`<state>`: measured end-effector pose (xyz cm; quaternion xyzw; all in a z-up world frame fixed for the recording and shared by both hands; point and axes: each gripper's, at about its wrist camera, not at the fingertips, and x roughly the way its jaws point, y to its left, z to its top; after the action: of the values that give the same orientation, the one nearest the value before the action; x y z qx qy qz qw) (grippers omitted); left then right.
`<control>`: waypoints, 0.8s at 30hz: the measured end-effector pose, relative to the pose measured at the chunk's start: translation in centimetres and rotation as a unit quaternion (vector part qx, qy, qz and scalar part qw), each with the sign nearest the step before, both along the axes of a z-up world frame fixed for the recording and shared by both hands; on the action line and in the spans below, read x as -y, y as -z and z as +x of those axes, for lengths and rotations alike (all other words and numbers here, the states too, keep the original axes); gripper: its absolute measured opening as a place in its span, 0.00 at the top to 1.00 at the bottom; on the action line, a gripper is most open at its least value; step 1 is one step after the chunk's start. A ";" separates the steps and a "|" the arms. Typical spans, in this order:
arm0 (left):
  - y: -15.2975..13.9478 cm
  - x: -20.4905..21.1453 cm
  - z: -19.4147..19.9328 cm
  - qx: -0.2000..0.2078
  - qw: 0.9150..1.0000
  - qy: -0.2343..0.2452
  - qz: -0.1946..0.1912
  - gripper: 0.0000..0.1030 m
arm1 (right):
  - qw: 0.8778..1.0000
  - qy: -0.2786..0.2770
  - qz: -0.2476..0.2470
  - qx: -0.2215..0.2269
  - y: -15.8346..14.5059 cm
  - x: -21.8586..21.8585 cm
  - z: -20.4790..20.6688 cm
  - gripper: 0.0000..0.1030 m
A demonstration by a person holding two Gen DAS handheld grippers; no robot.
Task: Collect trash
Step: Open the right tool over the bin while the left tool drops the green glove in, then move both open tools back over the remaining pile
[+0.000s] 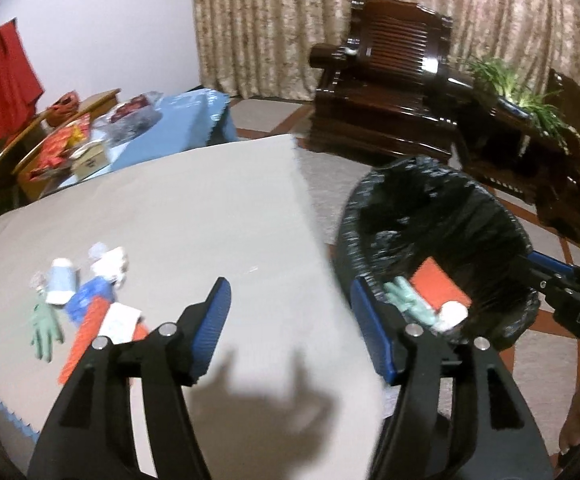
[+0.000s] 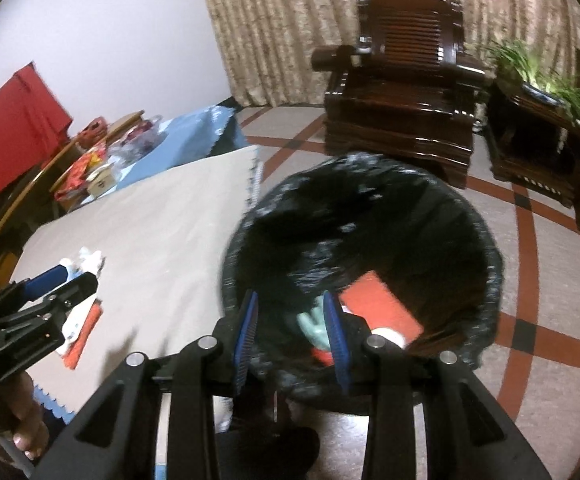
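The room has a long beige curtain, a dark shiny wooden armchair and a floor with red lines. A big table with a pale grey cloth stands in front. Just beside the table is a round bin with a black plastic bag in it. Inside the bin lie a flat red card, a pale green rubber glove and a small white lump.

On the table, at the left, more trash lies in a little heap: a long red packet, a blue crumpled wrapper, a white and blue paper cup on its side, a white crumpled tissue, a white paper label and another green rubber glove.

The left gripper is held over the table's edge, its blue pads wide apart with nothing between them. The right gripper is held over the bin, its pads partly apart and holding nothing. Its side shows the letters "DAS".
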<state>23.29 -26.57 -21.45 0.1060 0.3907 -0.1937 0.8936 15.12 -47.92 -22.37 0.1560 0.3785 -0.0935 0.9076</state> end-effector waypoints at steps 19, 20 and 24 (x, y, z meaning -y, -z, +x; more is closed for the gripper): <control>-0.2 -19.6 -0.5 0.032 0.992 -0.122 0.020 0.31 | 0.995 -0.098 -0.002 0.027 -0.8 -17.9 3.9 0.67; -0.2 -20.3 -0.5 0.033 0.991 -0.127 0.020 0.31 | 0.994 -0.105 -0.003 0.028 -0.6 -18.9 4.0 0.67; 0.1 -23.7 -0.7 0.037 0.988 -0.146 0.018 0.31 | 0.990 -0.137 -0.006 0.027 0.7 -23.4 4.7 0.67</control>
<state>22.64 -2.91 -21.55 0.0703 0.3724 -0.0499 0.9241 19.80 -24.55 -23.04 0.0998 0.3710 0.0338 0.9226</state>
